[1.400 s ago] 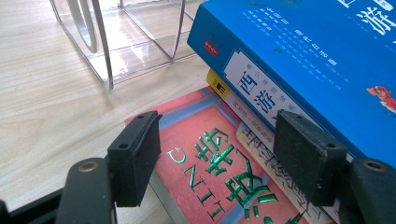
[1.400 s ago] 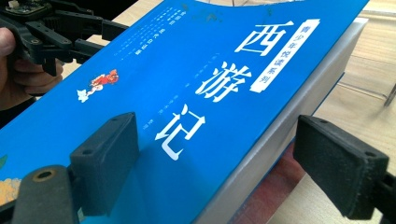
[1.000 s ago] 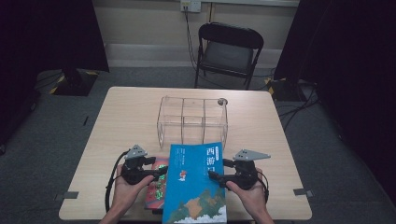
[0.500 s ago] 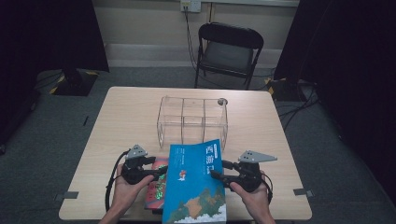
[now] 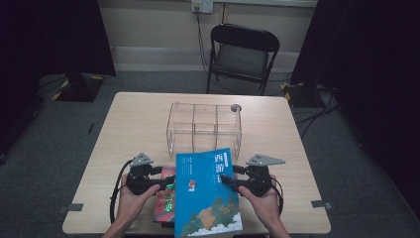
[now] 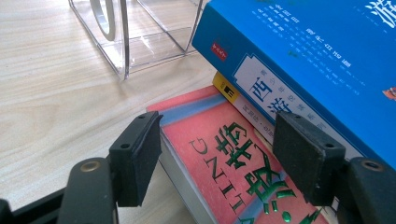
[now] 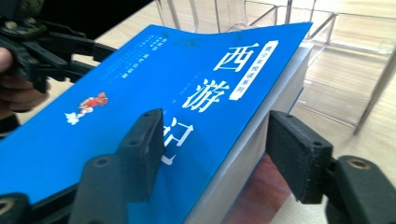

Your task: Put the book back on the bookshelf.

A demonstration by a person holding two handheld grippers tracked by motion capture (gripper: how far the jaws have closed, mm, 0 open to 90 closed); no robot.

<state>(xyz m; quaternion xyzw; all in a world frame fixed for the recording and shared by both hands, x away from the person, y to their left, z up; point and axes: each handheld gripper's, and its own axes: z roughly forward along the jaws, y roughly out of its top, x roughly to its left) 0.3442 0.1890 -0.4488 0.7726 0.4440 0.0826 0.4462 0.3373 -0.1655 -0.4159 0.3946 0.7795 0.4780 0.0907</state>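
Glossy blue book (image 5: 208, 191), clear plastic organizer (image 5: 204, 126), pale wood-grain table (image 5: 133, 124).

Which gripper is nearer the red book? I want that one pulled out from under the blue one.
Left. The left gripper has its open jaws astride the red book; the right gripper straddles the blue book's page edge, above it.

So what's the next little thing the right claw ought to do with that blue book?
Probably close. The right claw is open with its jaws on either side of the blue book's page edge, one over the cover, one below. Gripping comes before lifting it toward the clear organizer behind.
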